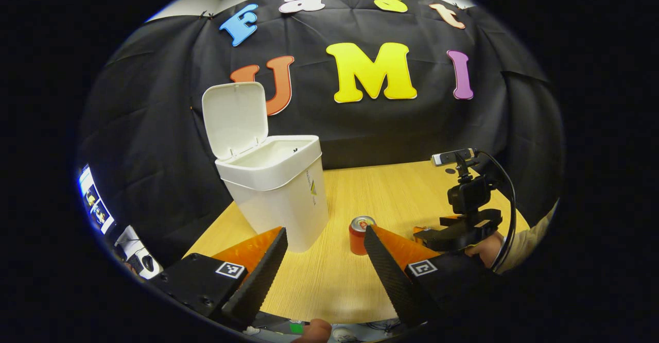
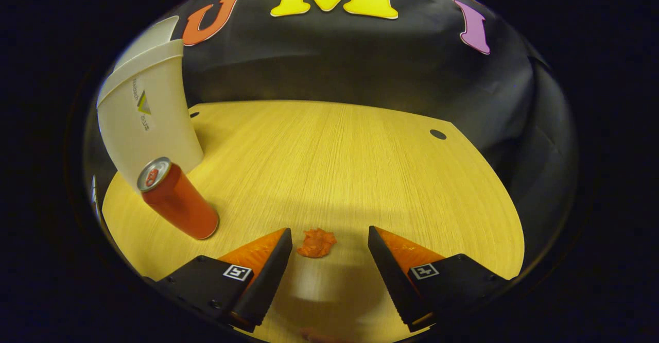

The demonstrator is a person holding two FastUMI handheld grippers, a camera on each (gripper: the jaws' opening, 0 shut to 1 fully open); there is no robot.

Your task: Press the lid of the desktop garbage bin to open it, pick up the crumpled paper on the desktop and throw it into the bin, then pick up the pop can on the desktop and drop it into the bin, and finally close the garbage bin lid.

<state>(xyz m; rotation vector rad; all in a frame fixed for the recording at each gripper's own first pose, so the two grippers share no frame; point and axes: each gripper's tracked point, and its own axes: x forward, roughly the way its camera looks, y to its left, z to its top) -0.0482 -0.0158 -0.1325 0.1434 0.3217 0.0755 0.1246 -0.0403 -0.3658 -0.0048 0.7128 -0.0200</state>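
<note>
The white bin (image 1: pixel 280 193) stands on the wooden table with its lid (image 1: pixel 235 118) swung up and open. A red pop can (image 1: pixel 361 235) stands upright to the right of it. My left gripper (image 1: pixel 324 240) hangs open over the table's near edge, nothing between its fingers. Farther right, a hand holds my right gripper (image 1: pixel 461 229) low over the table. In the right gripper view, the crumpled orange paper (image 2: pixel 315 243) lies on the table between the fingertips of my open right gripper (image 2: pixel 329 240). The can (image 2: pixel 177 200) and the bin (image 2: pixel 146 121) stand to the left.
The wooden table (image 2: pixel 334 157) has a small round hole (image 2: pixel 438 134) near its far right corner. The black cloth wall rises close behind the table. A screen (image 1: pixel 95 204) glows at the far left, off the table.
</note>
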